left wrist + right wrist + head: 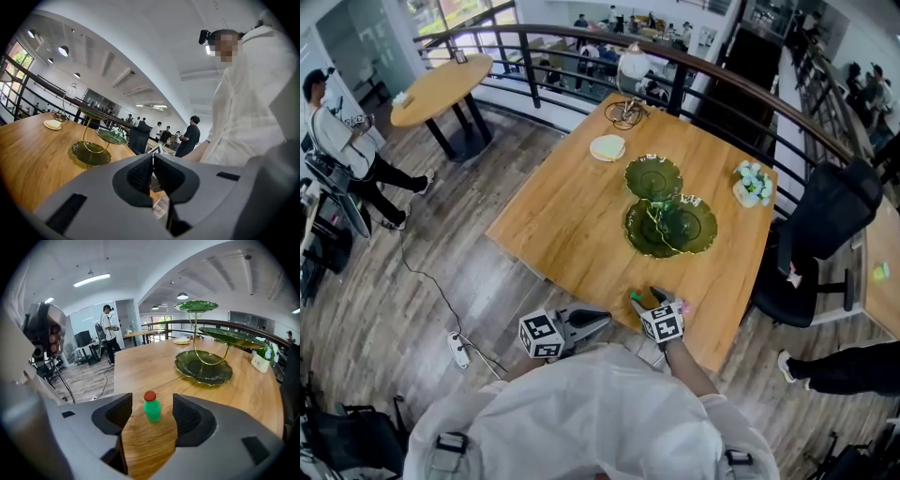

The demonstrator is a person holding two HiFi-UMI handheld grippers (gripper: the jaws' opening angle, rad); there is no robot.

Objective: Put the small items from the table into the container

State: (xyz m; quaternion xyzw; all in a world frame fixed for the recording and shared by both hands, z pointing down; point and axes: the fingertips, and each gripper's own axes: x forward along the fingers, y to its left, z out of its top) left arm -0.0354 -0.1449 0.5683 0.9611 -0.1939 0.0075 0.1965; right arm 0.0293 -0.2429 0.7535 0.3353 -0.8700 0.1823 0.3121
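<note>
The small green bottle stands upright on the table, well short of the green tiered stand, between the right gripper's wide-apart jaws yet untouched, so an off-centre squeeze could tip it or roll it away from the stand, while the left gripper, jaws together and empty, hangs farther back.

The bottle stands on the table, before the tiered stand, seemingly near the edge.
</note>
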